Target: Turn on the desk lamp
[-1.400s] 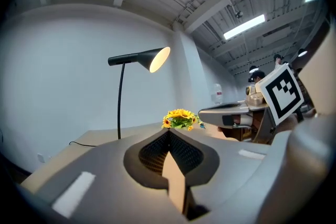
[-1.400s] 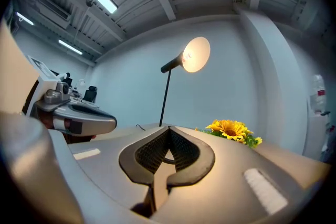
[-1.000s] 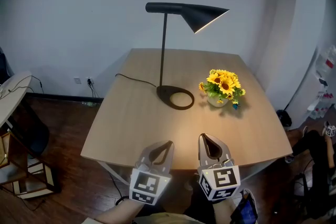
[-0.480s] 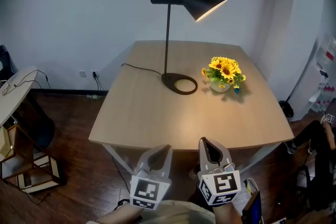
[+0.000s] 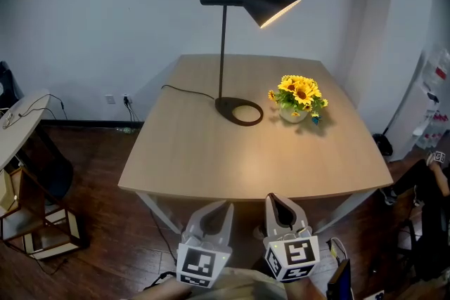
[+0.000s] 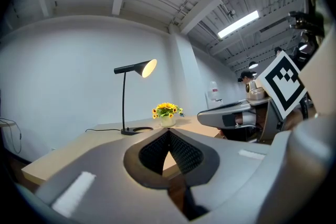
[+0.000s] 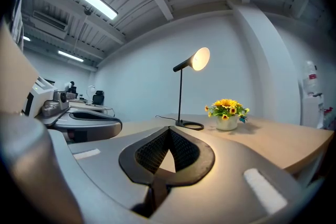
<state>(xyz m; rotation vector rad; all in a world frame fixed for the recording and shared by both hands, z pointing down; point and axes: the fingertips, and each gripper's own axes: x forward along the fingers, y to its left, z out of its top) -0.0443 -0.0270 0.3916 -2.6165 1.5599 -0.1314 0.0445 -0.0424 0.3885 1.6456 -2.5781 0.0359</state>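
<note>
Both grippers, left gripper (image 5: 225, 206) and right gripper (image 5: 273, 199), sit bottom centre, jaws together, empty. Upper centre, the black desk lamp (image 5: 222, 53) stands on the table (image 5: 204, 151), cone shade glowing, ring base near sunflowers (image 5: 298, 96).

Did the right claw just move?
Yes, back toward the person: the right claw overlapped the table before, now its tip barely reaches the near edge.
</note>
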